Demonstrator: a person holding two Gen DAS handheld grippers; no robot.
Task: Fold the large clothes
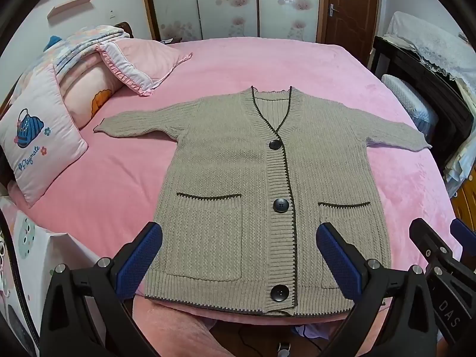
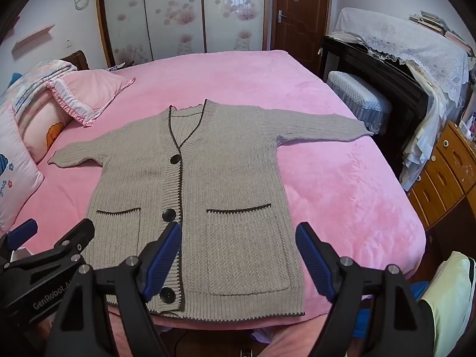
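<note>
A: What is lying around the cardigan (image 1: 261, 196)?
B: It is lying flat, buttoned, sleeves out, on the pink bed (image 1: 119, 184); pillows (image 1: 41, 139) are sitting well apart at its left.
A: And the grippers?
B: The left gripper (image 1: 238, 255) and right gripper (image 2: 238, 258) are hovering wide open over the hem, holding nothing.
A: Anything only one view is showing?
B: The right view is showing a wooden dresser (image 2: 443, 175)

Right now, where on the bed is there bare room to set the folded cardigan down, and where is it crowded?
Bare pink bedspread lies right of the cardigan, below its right sleeve. Another free band runs beyond the collar toward the wardrobe. The left side is crowded: pillows sit close to the left sleeve.
</note>
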